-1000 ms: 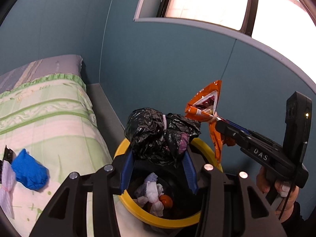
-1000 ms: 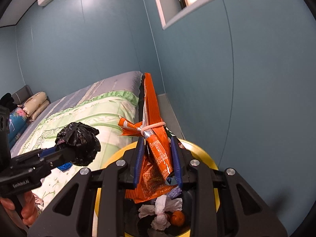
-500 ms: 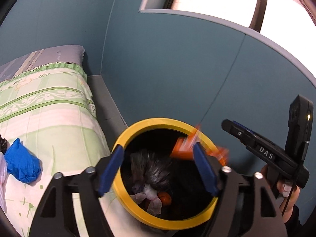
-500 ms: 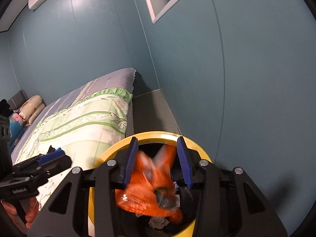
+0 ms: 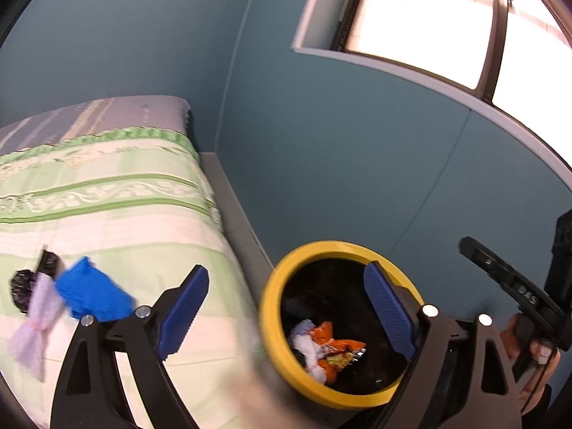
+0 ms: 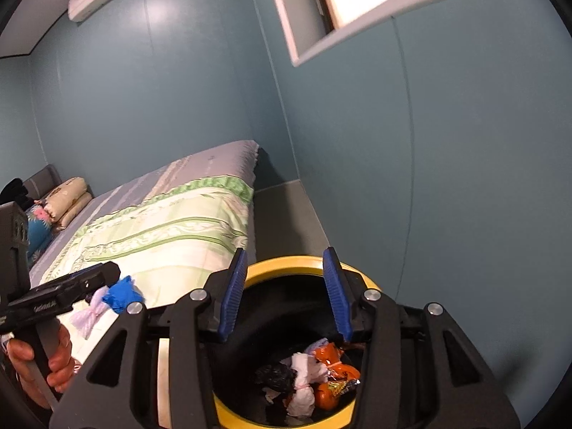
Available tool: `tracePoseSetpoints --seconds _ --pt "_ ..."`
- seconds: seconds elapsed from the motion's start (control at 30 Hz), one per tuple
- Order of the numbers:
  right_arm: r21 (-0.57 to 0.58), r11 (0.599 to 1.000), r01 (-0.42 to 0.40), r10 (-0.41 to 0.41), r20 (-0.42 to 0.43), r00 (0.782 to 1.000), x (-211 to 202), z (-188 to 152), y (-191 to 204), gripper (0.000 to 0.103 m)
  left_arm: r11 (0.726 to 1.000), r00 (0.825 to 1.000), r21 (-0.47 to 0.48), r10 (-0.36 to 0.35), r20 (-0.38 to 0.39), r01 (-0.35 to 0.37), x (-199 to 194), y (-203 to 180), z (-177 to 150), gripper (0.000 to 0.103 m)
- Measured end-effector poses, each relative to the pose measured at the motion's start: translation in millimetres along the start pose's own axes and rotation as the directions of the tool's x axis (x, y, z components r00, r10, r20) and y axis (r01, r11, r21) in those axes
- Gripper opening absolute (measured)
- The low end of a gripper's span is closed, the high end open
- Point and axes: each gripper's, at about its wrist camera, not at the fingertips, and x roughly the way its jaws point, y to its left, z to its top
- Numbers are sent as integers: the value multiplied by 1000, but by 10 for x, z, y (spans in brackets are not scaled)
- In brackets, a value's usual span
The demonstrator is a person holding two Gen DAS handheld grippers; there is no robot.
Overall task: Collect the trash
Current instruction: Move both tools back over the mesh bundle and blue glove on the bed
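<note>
A black bin with a yellow rim (image 5: 275,279) (image 6: 286,262) stands on the floor beside the bed. Inside lie an orange snack wrapper (image 6: 334,366) (image 5: 336,352), white tissue (image 6: 304,379) and a black bag (image 6: 277,375). My left gripper (image 5: 286,307) is open and empty above the bin's left rim. My right gripper (image 6: 286,293) is open and empty above the bin. On the bed lie a blue wad (image 5: 91,295) (image 6: 121,296), a pale tied wrapper (image 5: 35,318) (image 6: 89,316) and a black scrap (image 5: 25,282).
The bed with a green-striped cover (image 5: 107,207) (image 6: 161,236) fills the left. Teal walls (image 5: 357,161) close in behind and right of the bin. A narrow grey floor strip (image 6: 282,221) runs between bed and wall. Pillows (image 6: 68,196) lie at the far end.
Both grippers opened. The black bag dropped from the left one and the orange wrapper from the right one into the bin. The left gripper has swung left toward the bed.
</note>
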Motion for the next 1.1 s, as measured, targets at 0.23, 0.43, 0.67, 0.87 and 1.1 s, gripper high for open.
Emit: tracePoseSetpoints --seconds 0.23,0.43,0.67,0.87,1.1 --pt "-66 995 -76 76 5 997 -48 48 435 45 994 993 -50 102 63 -99 -477 553 103 86" --pt "-123 981 -147 147 -11 989 23 72 882 45 977 975 -99 198 97 -188 -878 1028 170 86" --pt "-181 953 -244 240 -43 970 30 -38 1402 49 952 950 -138 291 114 -275 -1332 1494 92 87" --pt "-237 918 -318 304 -94 948 20 -213 1785 49 933 936 -165 338 99 -320 -1550 1772 -84 87" --pt "-294 882 -368 330 -171 928 183 -404 2206 50 919 930 -194 361 63 -343 -1542 2080 -283 87"
